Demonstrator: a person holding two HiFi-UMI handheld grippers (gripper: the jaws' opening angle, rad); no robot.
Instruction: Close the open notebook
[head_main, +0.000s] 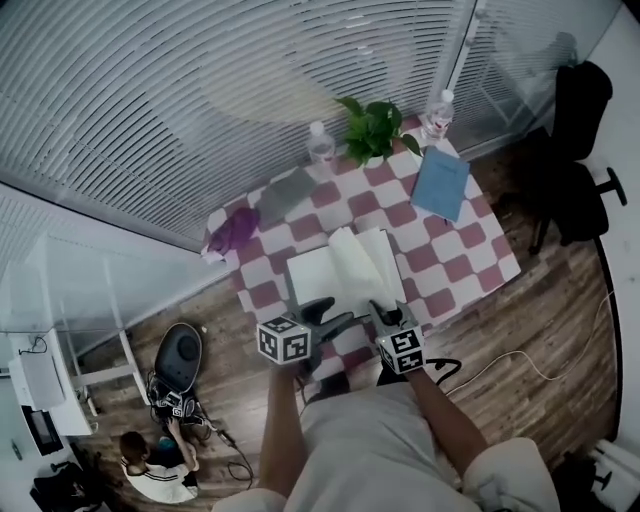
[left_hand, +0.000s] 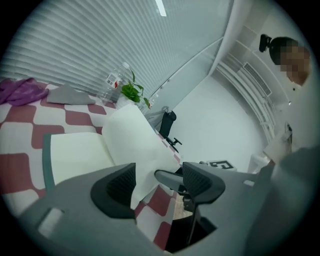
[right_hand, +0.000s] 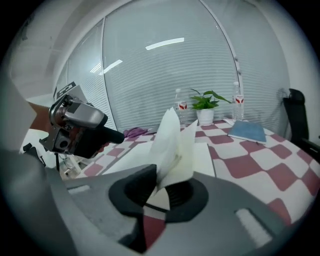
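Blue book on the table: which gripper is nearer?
Right. The right gripper, shut on lifted pages of the notebook, sits down-left of the blue book in the head view; the left gripper, open, is further left at the notebook's near edge.

A table (head_main: 478, 262) under a red-and-white checkered cloth stood on a wooden plank floor (head_main: 545, 335), close to glass walls covered by pale horizontal blinds (head_main: 150, 90). A black office chair (head_main: 578, 150) stood near it, and strip lights (right_hand: 165, 44) showed reflected in the panes.
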